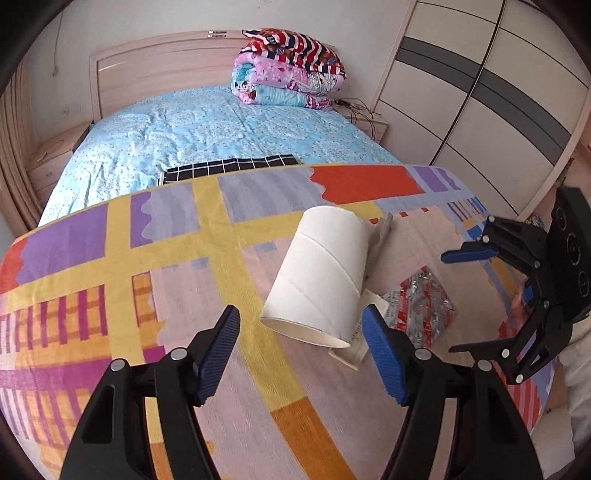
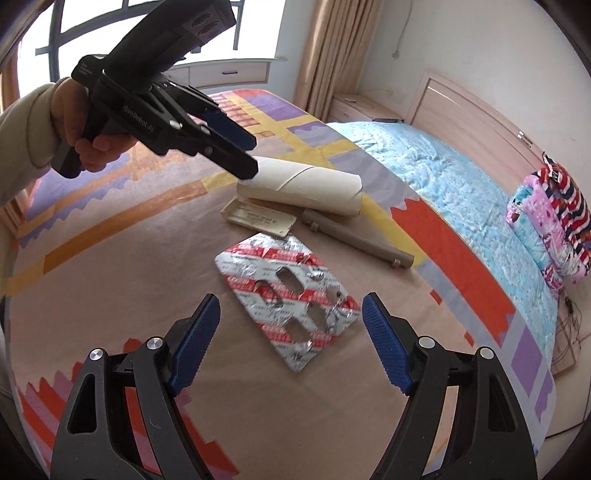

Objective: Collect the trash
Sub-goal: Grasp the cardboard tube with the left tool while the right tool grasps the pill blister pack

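Note:
Trash lies on a colourful striped blanket on the bed. A white cardboard tube rests on its side, just ahead of my left gripper, which is open and empty. Under the tube's near end sits a flat beige card box. A crumpled silver-and-red blister pack lies flat, framed by my open right gripper, whose pads do not touch it. A grey plastic rod lies beyond the tube.
A blue floral sheet covers the far bed, with folded quilts by the headboard. A wardrobe stands right, nightstands flank the bed. A window and curtain are behind. A hand holds the left gripper.

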Available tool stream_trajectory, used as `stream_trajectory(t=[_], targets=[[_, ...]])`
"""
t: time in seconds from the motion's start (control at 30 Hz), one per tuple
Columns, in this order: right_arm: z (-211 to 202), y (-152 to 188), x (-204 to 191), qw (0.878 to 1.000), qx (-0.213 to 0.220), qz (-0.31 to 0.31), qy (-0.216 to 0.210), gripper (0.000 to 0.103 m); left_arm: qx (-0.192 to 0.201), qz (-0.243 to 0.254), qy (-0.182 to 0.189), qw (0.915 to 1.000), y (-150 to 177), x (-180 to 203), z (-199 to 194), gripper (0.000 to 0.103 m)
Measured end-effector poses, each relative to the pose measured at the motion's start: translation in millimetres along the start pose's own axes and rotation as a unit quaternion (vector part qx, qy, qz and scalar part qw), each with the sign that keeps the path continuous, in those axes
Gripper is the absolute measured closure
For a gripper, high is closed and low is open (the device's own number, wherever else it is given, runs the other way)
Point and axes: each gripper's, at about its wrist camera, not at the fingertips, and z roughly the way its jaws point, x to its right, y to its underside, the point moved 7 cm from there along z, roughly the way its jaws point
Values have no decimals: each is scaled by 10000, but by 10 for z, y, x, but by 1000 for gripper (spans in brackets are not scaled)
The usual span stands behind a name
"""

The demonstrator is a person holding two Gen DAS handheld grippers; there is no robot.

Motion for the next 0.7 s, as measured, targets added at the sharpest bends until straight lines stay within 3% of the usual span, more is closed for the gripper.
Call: stream_trajectory(t=[0.1,0.33,0.53,0.6,0.67,0.7], targets=[[68,-56,21,9999,-31,-76,-107,24,-125,-9,56,9999,-5,-8,118,37],[197,-72,15,9993,-172,-168,-292,24,0,118,-11,9999,-99,20,221,35],[167,-15,48,9981,-222,165,-547,24,19,172,-54,9998,-149,44,257,37],[144,19,30,9981,-251,167,-532,32,61,172,-52,9998,-154,47,250,44],[105,37,8,9977,-238,226,-594,43,77,219,-114,9997,-144,58,241,44],[108,35,21,9977,-241,254,-582,43,84,258,-147,9995,-136,69,230,45]])
